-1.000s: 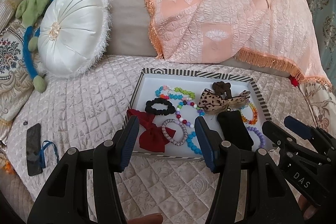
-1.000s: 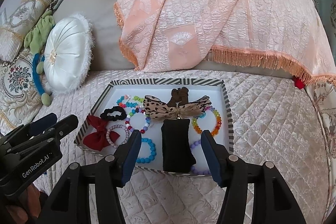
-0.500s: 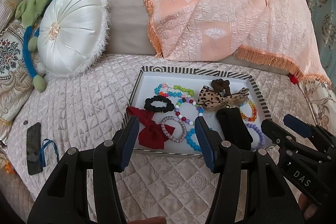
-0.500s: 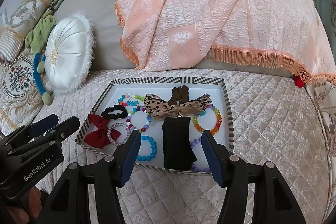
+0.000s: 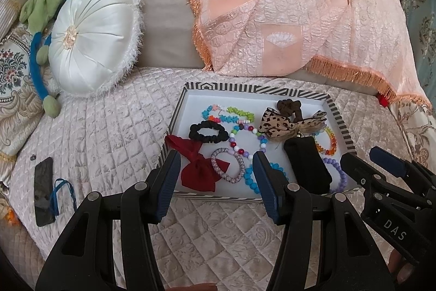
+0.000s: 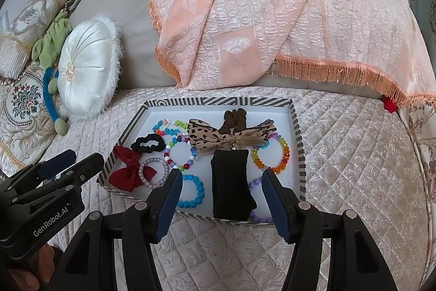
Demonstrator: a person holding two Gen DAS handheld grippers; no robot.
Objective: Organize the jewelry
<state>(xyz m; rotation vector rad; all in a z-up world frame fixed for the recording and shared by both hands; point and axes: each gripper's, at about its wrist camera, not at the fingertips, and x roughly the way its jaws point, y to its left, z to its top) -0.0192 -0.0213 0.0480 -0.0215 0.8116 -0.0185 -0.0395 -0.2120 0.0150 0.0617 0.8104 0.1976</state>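
Observation:
A striped-rim tray point(image 5: 245, 87) point(image 6: 218, 101) with a white floor lies on the quilted bed cover. In it are a red bow point(image 5: 196, 165), a black scrunchie point(image 5: 193, 132), a leopard-print bow point(image 5: 275, 124), a brown scrunchie point(image 5: 288, 105), a black cloth piece point(image 6: 231, 182) and several bead bracelets, one of them blue point(image 6: 200, 190). My left gripper point(image 5: 216, 157) hovers open over the tray's near left part, nothing in it. My right gripper point(image 6: 222, 173) hangs open above the near edge, with the black cloth lying beyond its fingers, untouched.
A round white cushion point(image 5: 92, 40) leans at the back left beside a green and blue plush toy point(image 5: 41, 10). A peach fringed throw point(image 5: 286, 4) drapes behind the tray. A black phone point(image 5: 43, 190) and a blue band point(image 5: 58, 195) lie on the cover at the left.

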